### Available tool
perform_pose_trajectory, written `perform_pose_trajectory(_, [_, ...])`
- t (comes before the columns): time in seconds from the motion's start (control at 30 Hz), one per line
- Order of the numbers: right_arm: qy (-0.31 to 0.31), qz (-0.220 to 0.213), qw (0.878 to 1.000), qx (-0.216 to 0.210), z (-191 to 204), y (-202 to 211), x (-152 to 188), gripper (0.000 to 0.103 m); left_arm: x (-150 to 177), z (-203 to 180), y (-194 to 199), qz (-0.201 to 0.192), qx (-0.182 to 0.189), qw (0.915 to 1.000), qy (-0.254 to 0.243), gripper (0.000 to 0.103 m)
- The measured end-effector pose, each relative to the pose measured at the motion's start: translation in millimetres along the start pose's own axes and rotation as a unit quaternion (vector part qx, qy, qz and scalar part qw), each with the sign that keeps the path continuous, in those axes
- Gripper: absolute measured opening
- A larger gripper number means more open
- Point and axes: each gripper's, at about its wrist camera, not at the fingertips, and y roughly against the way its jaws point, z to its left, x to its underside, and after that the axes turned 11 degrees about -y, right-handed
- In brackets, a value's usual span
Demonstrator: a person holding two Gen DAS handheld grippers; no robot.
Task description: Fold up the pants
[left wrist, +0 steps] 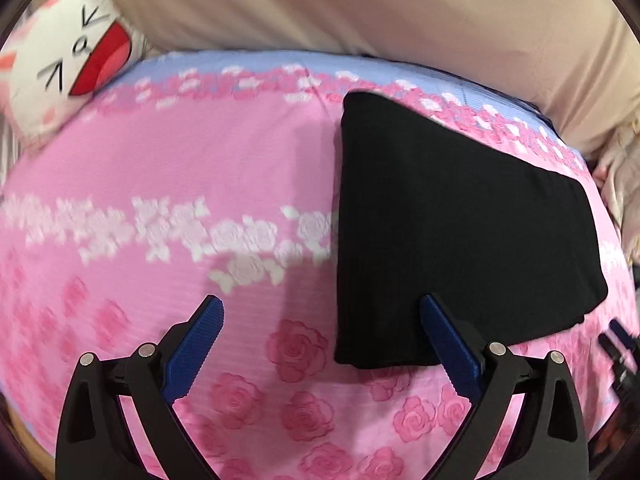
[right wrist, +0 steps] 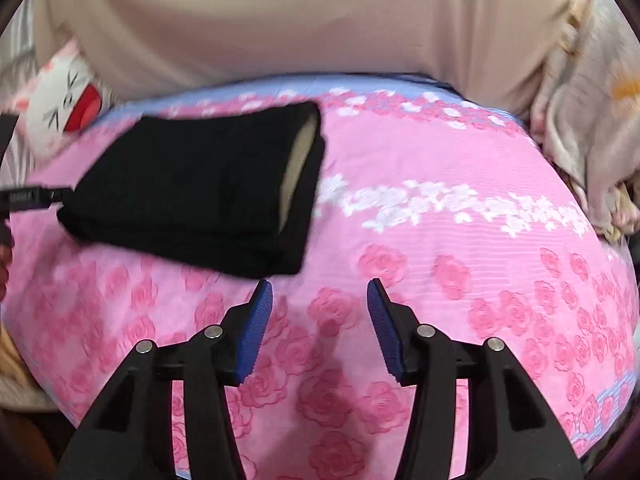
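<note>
A bed filled both views, spread with a pink bedsheet (left wrist: 168, 168) printed with darker pink roses near the cameras, a band of white roses across the middle and a pale blue strip along the far edge. Behind that edge rose a large beige pillow (left wrist: 360, 4). A white plush cat (left wrist: 60, 52) with a wide red mouth lay at the far left corner, and a rumpled pale blanket (right wrist: 592, 120) was bunched at the right side.

The black pants (left wrist: 448, 232) lay folded into a thick, compact rectangle on the sheet, well out toward the far half of the bed. From the right wrist view the pants (right wrist: 192, 184) showed their stacked layers along one edge, with a sliver of light lining at the open end.

The left tongs (left wrist: 322, 318) stood wide open with nothing between them; the right blue pad overlapped the near edge of the folded pants in the picture, but whether it touched the cloth could not be told. The right tongs (right wrist: 320, 294) were parted about halfway and empty, hanging over bare sheet just beside the near corner of the pants, clear of the fabric.
</note>
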Motion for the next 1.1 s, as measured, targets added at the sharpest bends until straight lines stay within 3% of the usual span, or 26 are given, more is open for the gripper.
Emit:
perform_pose_trajectory(0.1, [0.027, 0.003, 1.000, -0.001, 15, -16, -2, 0.047, -4, -1, -4, -0.003, 0.009, 0.9999, 0.014, 0.098])
perform_pose_trajectory(0.27, [0.033, 0.029, 0.999, -0.014, 22, -40, -12, 0.047, -11, 5, 1, -0.008, 0.055, 0.9970, 0.054, 0.098])
perform_pose_trajectory(0.33, [0.025, 0.031, 0.999, -0.023, 19, -42, -16, 0.047, -10, 0, 3, -0.016, 0.063, 0.9967, 0.048, 0.098])
perform_pose_trajectory(0.43, [-0.023, 0.027, 0.998, -0.047, 6, -41, -26, 0.038, -9, -16, -17, 0.004, 0.035, 0.9993, 0.010, 0.098])
perform_pose_trajectory(0.5, [-0.076, 0.037, 0.995, -0.055, -9, -44, -30, 0.037, -4, -16, -32, 0.017, 0.043, 0.9987, 0.022, 0.098])
perform_pose_trajectory(0.57, [-0.087, 0.044, 0.994, -0.046, -10, -47, -27, 0.039, -1, -12, -35, 0.015, 0.055, 0.9978, 0.035, 0.098])
perform_pose_trajectory(0.63, [-0.061, 0.036, 0.997, -0.011, 3, -49, -25, 0.050, 0, -11, -35, 0.013, 0.057, 0.9976, 0.036, 0.098])
perform_pose_trajectory(0.73, [-0.055, 0.035, 0.998, -0.006, 13, -53, -30, 0.050, 1, -11, -40, 0.010, 0.067, 0.9964, 0.051, 0.098])
perform_pose_trajectory(0.87, [-0.120, 0.052, 0.989, -0.065, -1, -62, -39, 0.022, -9, -24, -47, -0.010, 0.067, 0.9969, 0.039, 0.098])
perform_pose_trajectory(0.9, [-0.132, 0.051, 0.987, -0.073, -3, -61, -40, 0.019, -14, -28, -50, -0.013, 0.081, 0.9962, 0.027, 0.096])
perform_pose_trajectory(0.93, [-0.145, 0.049, 0.985, -0.083, -5, -59, -41, 0.016, -17, -28, -52, -0.012, 0.092, 0.9955, 0.024, 0.088])
perform_pose_trajectory(0.97, [-0.163, 0.043, 0.980, -0.103, -8, -53, -43, 0.014, -21, -26, -52, -0.011, 0.111, 0.9934, 0.025, 0.064])
perform_pose_trajectory(1.07, [-0.177, 0.016, 0.976, -0.128, -10, -25, -51, 0.013, -27, -16, -40, 0.003, 0.137, 0.9899, 0.035, 0.042])
perform_pose_trajectory(1.1, [-0.177, 0.009, 0.975, -0.131, -11, -18, -54, 0.013, -26, -12, -36, 0.010, 0.148, 0.9882, 0.038, 0.040])
